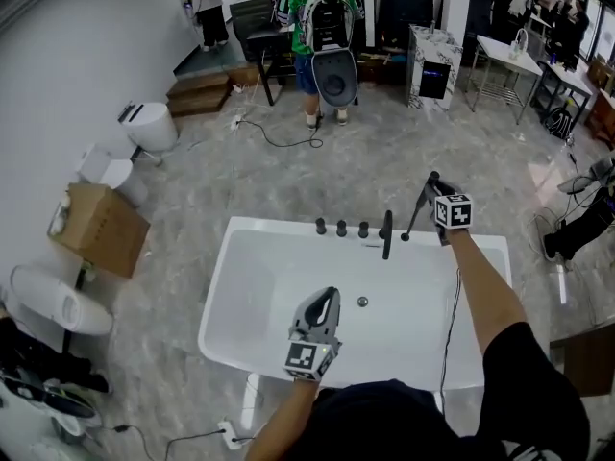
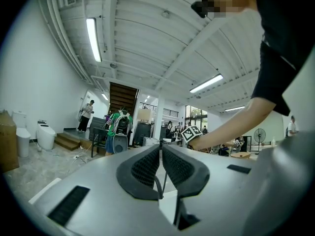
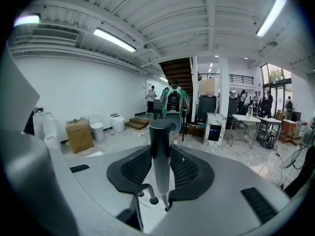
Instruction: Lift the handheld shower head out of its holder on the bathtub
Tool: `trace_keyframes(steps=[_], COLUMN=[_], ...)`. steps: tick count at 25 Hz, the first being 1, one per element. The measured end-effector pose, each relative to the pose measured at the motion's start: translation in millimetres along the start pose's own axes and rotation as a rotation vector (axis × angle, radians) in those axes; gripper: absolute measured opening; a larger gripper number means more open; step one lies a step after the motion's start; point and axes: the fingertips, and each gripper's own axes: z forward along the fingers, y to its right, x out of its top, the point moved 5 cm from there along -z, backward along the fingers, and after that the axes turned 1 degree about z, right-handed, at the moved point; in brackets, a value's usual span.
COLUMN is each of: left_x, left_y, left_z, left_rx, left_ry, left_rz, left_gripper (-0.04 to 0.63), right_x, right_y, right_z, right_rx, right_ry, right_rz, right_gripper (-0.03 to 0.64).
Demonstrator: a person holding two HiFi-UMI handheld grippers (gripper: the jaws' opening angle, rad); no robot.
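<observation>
The left gripper hangs over the near half of the bathtub, a little left of its middle. It points level toward the far rim. The bare forearm behind it rises from the bottom edge of the head view, with the wrist straight. Its jaws are clenched together with nothing between them.

The right arm is stretched well forward along the right side of the bathtub, elbow nearly straight, a black sleeve at the shoulder. The right gripper sits above the far rim near the right corner, tipped slightly downward. Its jaws are grasping the shower head, with the pads pressed on either side of the dark handle.

The shower head stands nearly upright in that grip, leaning a little, with its top above the jaws. Its thin lower end is down at the far rim, just right of the spout and the three knobs. Whether that end sits in the holder cannot be told.
</observation>
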Motion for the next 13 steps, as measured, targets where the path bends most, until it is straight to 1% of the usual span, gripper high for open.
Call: trace_keyframes(steps=[7,13], left_x=[-2.3,-12.4], left_y=[2.8,4.4], left_z=[-9.6,-16.1], left_rx=[0.031,0.058], left_ry=[-0.004,-0.014], left_rz=[0.006,0.018], left_gripper=[0.017,0.017], right_x=[-4.4,-10.9], right_y=[-0.9,3.4], right_z=[1.4,2.4], right_rx=[0.013,0.023], right_ry=[0.000,-0.006], right_rz=[-0.010,-0.029], right_gripper=[0.109,0.109])
